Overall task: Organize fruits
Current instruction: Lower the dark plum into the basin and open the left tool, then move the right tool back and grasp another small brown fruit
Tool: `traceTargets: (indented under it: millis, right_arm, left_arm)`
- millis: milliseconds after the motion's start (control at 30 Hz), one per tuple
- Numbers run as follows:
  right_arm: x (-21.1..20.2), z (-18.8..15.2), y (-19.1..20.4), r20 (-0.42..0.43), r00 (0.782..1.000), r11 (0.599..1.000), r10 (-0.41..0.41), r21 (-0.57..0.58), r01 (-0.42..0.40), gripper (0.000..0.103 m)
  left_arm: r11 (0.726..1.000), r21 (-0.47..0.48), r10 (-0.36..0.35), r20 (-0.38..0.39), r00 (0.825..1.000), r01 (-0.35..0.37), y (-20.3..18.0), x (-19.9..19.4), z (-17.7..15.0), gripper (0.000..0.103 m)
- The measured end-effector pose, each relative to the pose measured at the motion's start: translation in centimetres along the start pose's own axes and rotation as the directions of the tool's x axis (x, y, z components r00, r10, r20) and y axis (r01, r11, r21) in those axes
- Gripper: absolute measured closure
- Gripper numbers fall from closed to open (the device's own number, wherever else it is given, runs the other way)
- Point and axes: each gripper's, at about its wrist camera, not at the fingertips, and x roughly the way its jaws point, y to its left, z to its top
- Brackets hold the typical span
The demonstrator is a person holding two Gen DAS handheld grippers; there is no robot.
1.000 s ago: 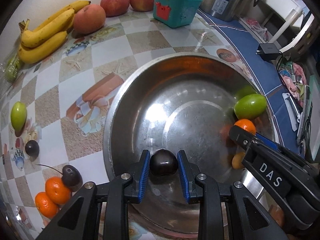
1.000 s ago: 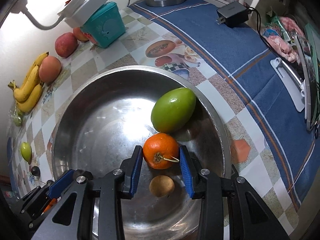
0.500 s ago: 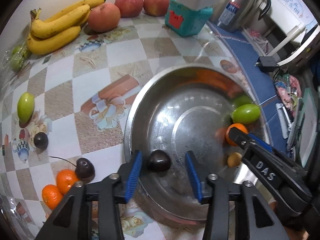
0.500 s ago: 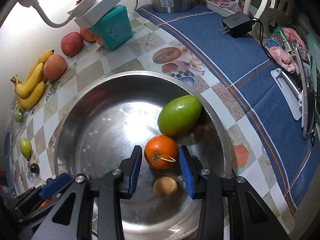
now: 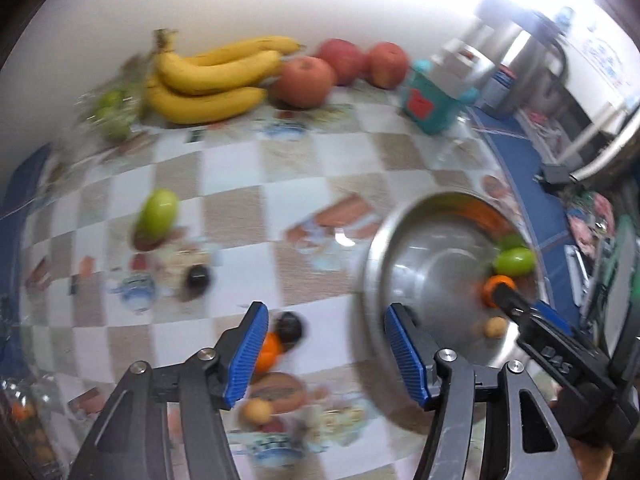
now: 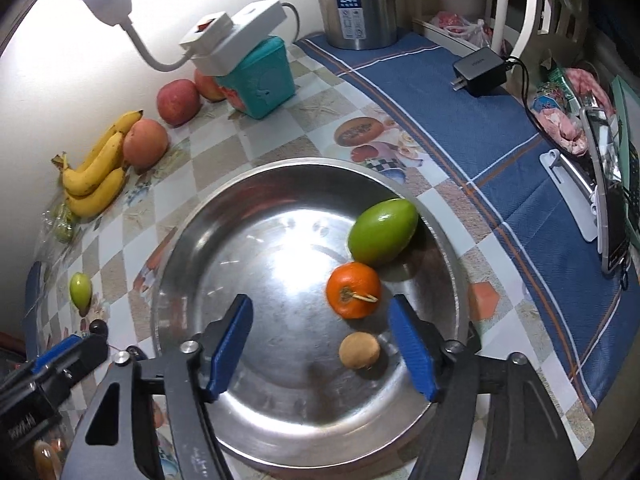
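The left gripper [image 5: 322, 354] hangs over the checked tablecloth [image 5: 248, 168] just left of the steel bowl [image 5: 370, 256], its blue pads spread wide with nothing between them. The loose fruit lies ahead of it and slightly to its left: a dark plum [image 5: 289, 327] touching a tangerine [image 5: 267, 350] close by the left pad, a second dark fruit [image 5: 197, 277] farther out, and a green mango [image 5: 157, 213] beyond that, its long axis slanting up to the right. This view is blurred, so finer detail cannot be told. The right gripper [image 6: 320, 352] hovers over the bowl [image 6: 176, 256], jaws also wide and holding nothing; within its span sit an orange tangerine [image 6: 353, 295] and a small brown fruit [image 6: 359, 350], with a large green mango [image 6: 382, 231] touching the tangerine behind. The left tool is plainly the nearer one to the plum, which probably calls for a short reach forward and left, the pads closing on the plum from either side
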Motion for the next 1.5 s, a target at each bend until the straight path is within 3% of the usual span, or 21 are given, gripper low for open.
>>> traceTargets:
  millis: [133, 300, 400, 633, 733, 1100, 1300, 1500]
  right_arm:
    - [-0.2, -0.3, 0.8, 0.012, 1.000, 1.000, 0.007, -0.023, -0.007, 0.017]
    - [-0.1, -0.8, 1.8, 0.006, 0.999, 0.999, 0.034, -0.040, -0.034, 0.008]
    - [-0.3, -1.2, 2.7, 0.009, 0.999, 0.997, 0.050, -0.056, -0.050, 0.008]
    - [-0.5, -2.2, 5.5, 0.001, 0.995, 0.989, 0.096, -0.115, -0.095, 0.006]
    - [-0.8, -2.7, 7.2, -0.008, 0.992, 0.982, 0.123, -0.147, -0.122, 0.006]
    - [-1.1, -6.4, 13.7, -0.112, 0.966, 0.922, 0.231, -0.293, -0.254, 0.006]
    - [-0.4, -8.4, 16.3, -0.181, 0.957, 0.893, 0.228, -0.353, -0.280, 0.006]
    - [1.0, -9.7, 17.4, -0.220, 0.957, 0.882, 0.187, -0.392, -0.262, 0.006]
  left_arm:
    - [0.999, -0.041, 0.026, -0.007, 1.000, -0.027, 2.9, -0.1, -0.4, 0.031]
    - [0.989, -0.061, 0.131, -0.037, 0.991, -0.133, 6.7, 0.5, -1.4, 0.028]
    - [0.982, -0.104, 0.153, -0.053, 0.987, -0.158, 9.3, 0.7, -2.1, 0.027]
    - [0.953, -0.168, 0.246, -0.065, 0.967, -0.254, 14.5, 0.1, -4.1, 0.000]
    - [0.946, -0.181, 0.261, -0.076, 0.962, -0.270, 15.8, 0.1, -5.1, 0.000]
    - [0.926, -0.258, 0.245, -0.140, 0.959, -0.275, 19.2, 0.8, -7.8, 0.000]
    - [0.934, -0.271, 0.185, -0.185, 0.965, -0.231, 19.0, 2.3, -8.4, 0.000]
    - [0.939, -0.250, 0.188, -0.204, 0.961, -0.236, 18.6, 3.1, -8.3, 0.000]
